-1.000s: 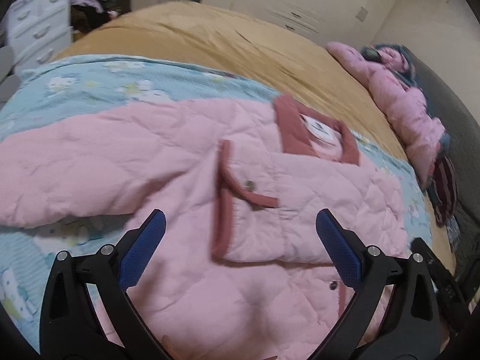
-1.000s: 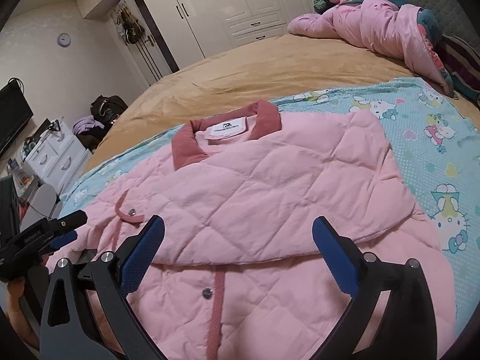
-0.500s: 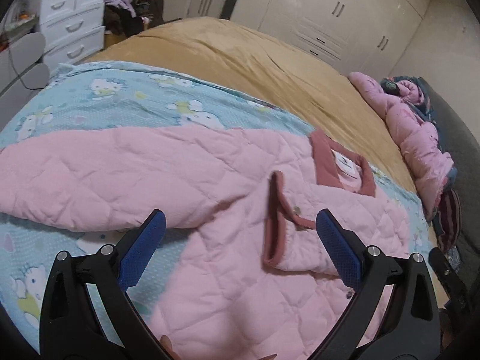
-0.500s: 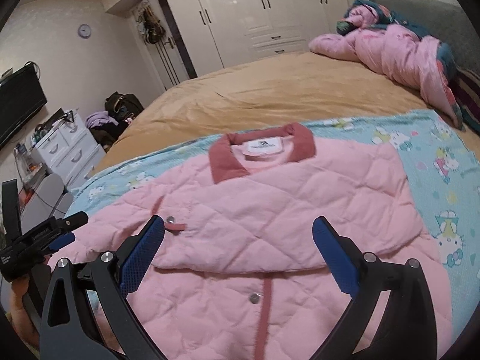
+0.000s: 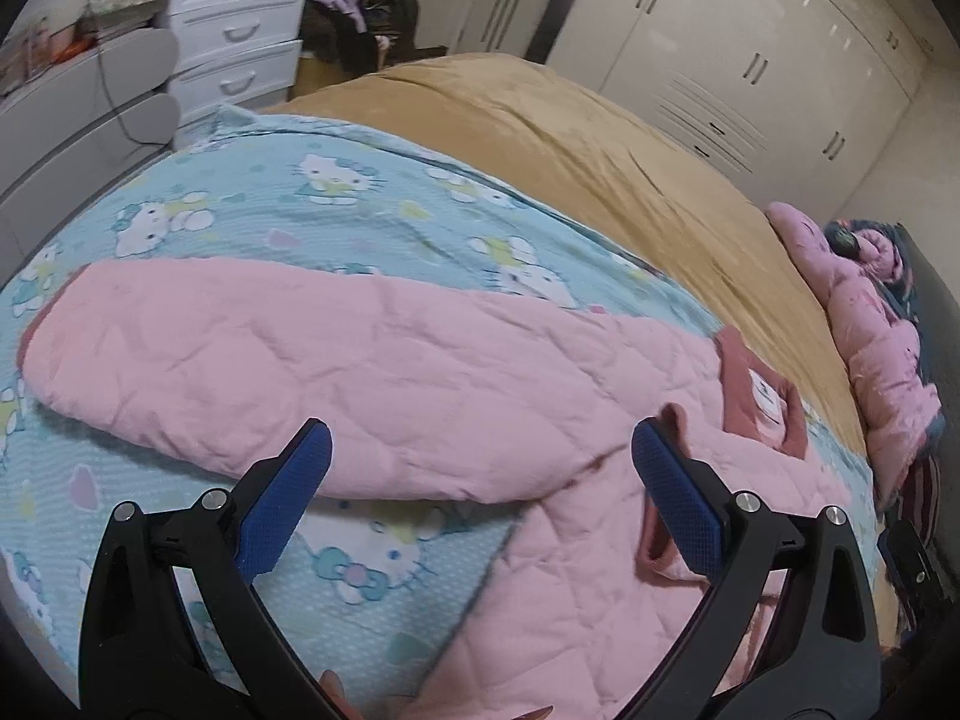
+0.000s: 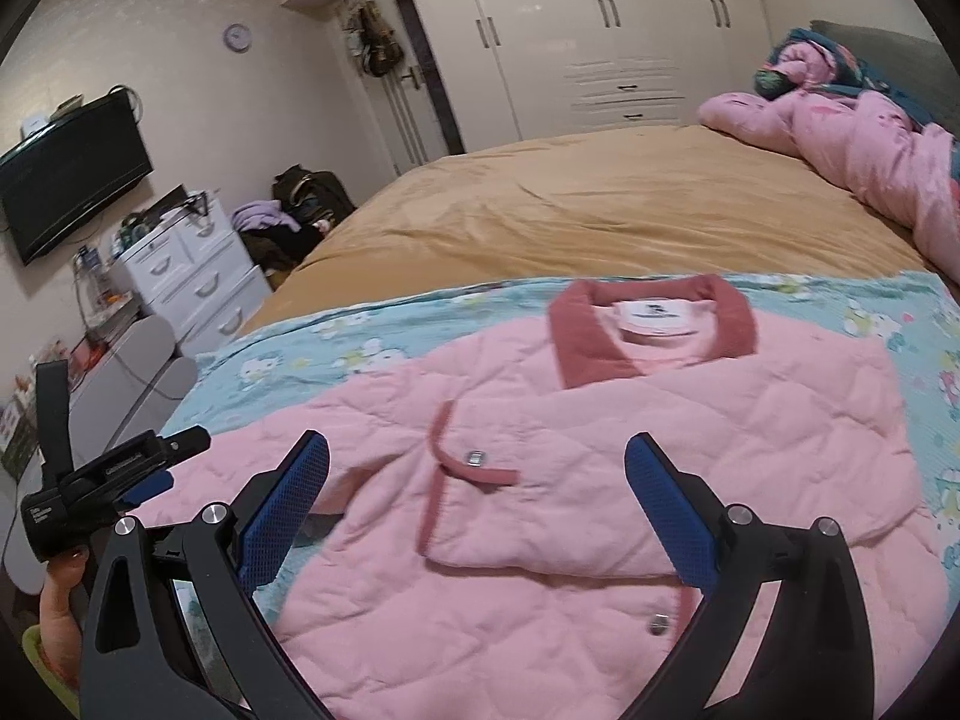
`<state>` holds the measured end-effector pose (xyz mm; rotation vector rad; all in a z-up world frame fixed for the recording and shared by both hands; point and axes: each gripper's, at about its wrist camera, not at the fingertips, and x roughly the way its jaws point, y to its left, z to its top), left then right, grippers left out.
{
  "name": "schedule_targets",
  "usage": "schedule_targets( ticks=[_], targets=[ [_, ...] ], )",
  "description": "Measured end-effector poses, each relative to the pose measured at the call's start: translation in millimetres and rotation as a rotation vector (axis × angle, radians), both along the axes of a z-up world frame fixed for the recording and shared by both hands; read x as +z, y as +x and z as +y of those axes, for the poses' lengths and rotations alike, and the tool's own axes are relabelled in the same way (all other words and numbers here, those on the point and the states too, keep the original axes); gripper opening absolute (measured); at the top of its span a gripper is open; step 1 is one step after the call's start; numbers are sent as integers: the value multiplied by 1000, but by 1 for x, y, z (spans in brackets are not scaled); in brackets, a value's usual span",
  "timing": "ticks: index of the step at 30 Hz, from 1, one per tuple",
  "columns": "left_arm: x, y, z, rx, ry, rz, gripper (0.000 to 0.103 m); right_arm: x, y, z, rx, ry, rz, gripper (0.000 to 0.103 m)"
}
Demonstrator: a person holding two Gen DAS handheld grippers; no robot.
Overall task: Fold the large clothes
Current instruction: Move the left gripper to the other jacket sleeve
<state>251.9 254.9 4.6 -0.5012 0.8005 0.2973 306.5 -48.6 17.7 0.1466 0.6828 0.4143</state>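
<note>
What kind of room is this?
Most likely a bedroom: a wide bed with a tan cover, tall white wardrobes along the wall, and a white chest of drawers. A pink quilted jacket lies on the bed.

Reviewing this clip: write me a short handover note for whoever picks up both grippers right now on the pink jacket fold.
Left gripper: open, holding nothing, hovering over the outstretched sleeve.
Right gripper: open, holding nothing, over the jacket's front.
The pink quilted jacket lies collar up on the cartoon-print sheet, on the bed.
Done: the right-hand side appears already folded in over the front, its edge lying across the chest.
Left: the left sleeve is spread out flat to the side; it likely needs folding in, then the body folded up.
</note>
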Motion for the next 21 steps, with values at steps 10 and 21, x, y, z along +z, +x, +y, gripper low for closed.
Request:
schedule_targets(
  ticks=[10, 21],
  targets=[
    [-7, -22, 60, 142, -33, 6, 94, -5, -4, 52, 91, -20, 7, 98],
    [-16, -52, 115, 317, -43, 41, 94, -12, -8, 112, 211, -58, 25, 98]
  ],
)
